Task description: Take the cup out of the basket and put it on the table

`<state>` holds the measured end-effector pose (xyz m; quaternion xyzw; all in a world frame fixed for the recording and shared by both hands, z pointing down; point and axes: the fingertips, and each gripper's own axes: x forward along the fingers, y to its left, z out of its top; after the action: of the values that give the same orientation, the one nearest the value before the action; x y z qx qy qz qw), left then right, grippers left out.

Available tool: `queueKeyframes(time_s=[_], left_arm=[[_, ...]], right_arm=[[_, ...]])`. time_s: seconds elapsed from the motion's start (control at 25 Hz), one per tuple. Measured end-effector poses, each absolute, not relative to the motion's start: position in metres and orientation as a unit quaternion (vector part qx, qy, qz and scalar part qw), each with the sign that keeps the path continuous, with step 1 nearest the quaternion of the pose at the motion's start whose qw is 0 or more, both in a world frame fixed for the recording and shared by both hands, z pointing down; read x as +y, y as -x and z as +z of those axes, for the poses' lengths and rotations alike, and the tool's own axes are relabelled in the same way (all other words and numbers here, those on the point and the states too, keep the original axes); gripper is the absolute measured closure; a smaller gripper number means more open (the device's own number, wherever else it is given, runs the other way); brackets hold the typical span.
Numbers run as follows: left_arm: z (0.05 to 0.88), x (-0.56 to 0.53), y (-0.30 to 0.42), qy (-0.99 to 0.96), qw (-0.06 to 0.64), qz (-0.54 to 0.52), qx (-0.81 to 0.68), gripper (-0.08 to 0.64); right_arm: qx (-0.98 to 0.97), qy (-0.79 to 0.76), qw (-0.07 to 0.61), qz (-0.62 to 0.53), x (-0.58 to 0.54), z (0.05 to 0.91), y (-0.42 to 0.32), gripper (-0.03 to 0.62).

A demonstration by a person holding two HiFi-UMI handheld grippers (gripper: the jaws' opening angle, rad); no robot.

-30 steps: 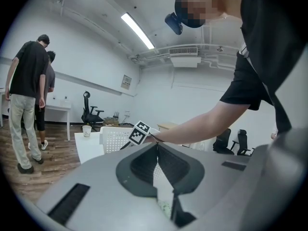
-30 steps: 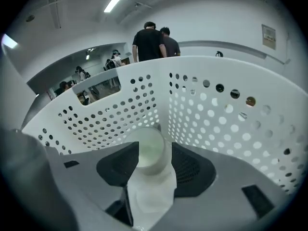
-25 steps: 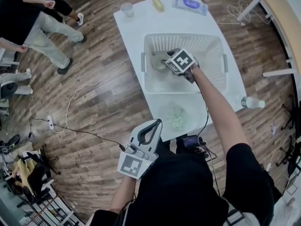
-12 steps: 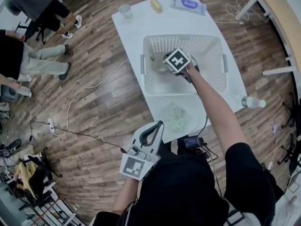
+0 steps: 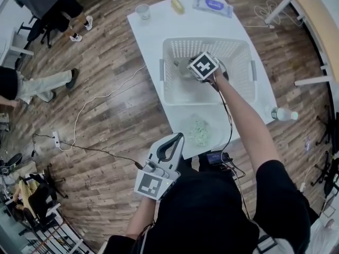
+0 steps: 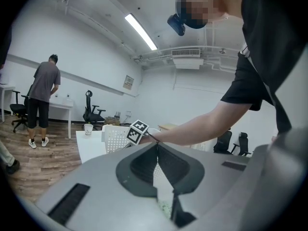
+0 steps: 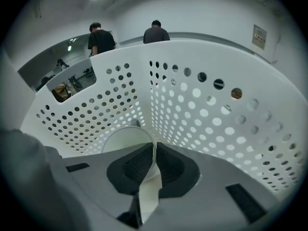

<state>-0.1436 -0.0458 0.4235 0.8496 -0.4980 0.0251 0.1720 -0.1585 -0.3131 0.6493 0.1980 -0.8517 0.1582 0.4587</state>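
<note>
A white perforated basket (image 5: 165, 79) stands on the white table (image 5: 153, 33). Inside it, at the far left, lies a pale paper cup (image 5: 183, 67). My right gripper (image 5: 197, 72) reaches down into the basket, and its jaws have just been closing. In the right gripper view the cup's (image 7: 126, 137) thin wall is pinched between the dark pads (image 7: 166, 165) of the right gripper (image 7: 154, 153), with the basket wall (image 7: 207, 109) close behind. My left gripper (image 5: 170, 144) hangs shut and empty near my body, short of the table; its jaws (image 6: 158, 150) meet with nothing between them.
On the table's far end sit a second paper cup (image 5: 142, 10), a yellow object (image 5: 177, 5) and a blue packet (image 5: 213, 5). A clear bag of green stuff (image 5: 199, 131) lies in front of the basket, a bottle (image 5: 283, 115) at the right edge. People stand at the left.
The right gripper has shifted slightly inside the basket by the cup. The people at the left have walked further away. The left gripper has not moved.
</note>
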Motion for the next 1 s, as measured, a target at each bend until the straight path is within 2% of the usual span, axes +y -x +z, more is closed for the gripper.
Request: queueKeyframes(time_s=[0.36, 1.0], left_arm=[[0.411, -0.045, 0.137, -0.857, 0.16, 0.015, -0.489, 0.551], [0.394, -0.037, 0.094, -0.882, 0.133, 0.002, -0.451, 0.551]], right_arm=[[-0.868, -0.223, 0.427, 0.118, -0.312, 0.586, 0.141, 0.549], [-0.882, -0.262, 0.376, 0.113, -0.268, 0.459, 0.084, 0.549]])
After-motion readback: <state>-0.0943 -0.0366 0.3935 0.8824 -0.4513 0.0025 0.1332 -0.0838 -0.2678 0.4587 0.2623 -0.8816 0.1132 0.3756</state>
